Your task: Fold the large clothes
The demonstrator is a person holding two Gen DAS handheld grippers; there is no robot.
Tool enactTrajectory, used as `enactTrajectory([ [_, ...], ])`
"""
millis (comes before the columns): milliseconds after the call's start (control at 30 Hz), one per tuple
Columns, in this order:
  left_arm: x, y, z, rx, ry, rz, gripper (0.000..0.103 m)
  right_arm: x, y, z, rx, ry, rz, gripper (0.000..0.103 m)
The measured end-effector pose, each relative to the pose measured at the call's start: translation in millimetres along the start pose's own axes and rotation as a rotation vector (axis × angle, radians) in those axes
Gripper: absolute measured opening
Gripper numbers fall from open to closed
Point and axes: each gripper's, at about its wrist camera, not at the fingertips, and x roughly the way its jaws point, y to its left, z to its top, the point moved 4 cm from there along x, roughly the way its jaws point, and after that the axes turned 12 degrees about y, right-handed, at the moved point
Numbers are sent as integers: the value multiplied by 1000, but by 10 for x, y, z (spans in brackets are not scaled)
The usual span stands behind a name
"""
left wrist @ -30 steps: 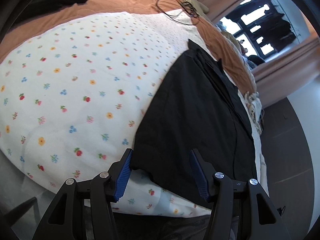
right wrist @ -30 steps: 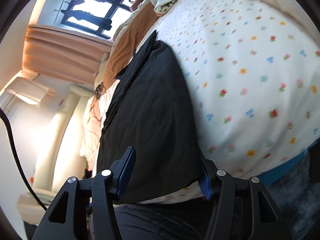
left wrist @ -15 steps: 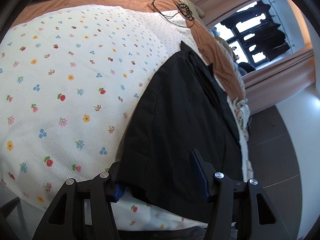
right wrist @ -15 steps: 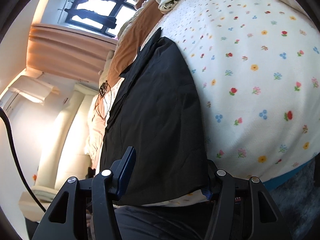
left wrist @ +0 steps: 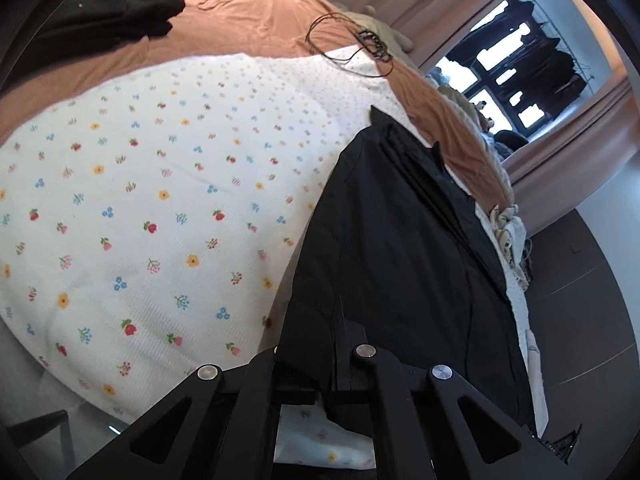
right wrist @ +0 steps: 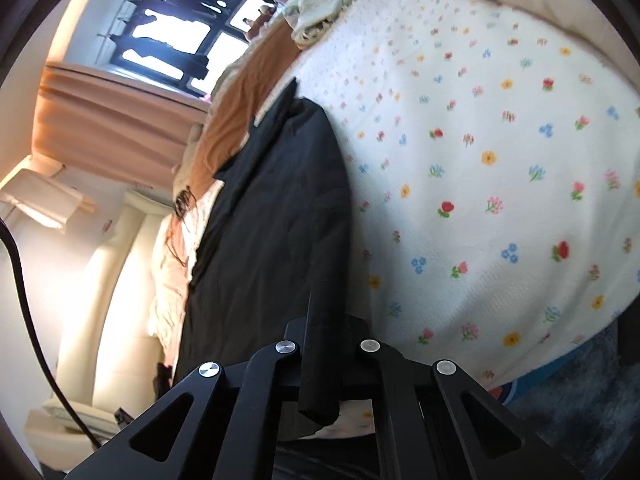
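Counts on and around the bed

One long black garment point(left wrist: 400, 248) lies on one white flower-printed blanket point(left wrist: 160, 208), over one rust-orange bedspread point(left wrist: 248, 12). One second heap of black cloth point(left wrist: 100, 20) sits far off, with one coil of thin black cable point(left wrist: 352, 44). Two black two-finger grippers, left point(left wrist: 332, 364) and right point(right wrist: 324, 344). One dark-framed window point(right wrist: 176, 40).

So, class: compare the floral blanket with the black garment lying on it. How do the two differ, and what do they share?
1. The floral blanket is white with small coloured flowers; the black garment is plain.
2. The blanket spreads wide across the bed; the garment is a narrower, long strip along one side.
3. The garment's near edge is pinched in the left claw and right claw; the blanket is ungripped.
Both are cloth and lie mostly flat.
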Motion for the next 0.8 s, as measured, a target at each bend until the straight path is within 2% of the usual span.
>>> enactTrajectory([
  [133,-202,-44,-53,13,-24,-26,2,-219,220,-5,-44,-47,23,5],
  [467,-609,66,-410,-10,-41,-83,2,-701,534,-157,-105,-90,59,5],
  [800,-1337,-135,-609,20,-128,-175,1,-1212,849,-452,-178,-125,92,5],
])
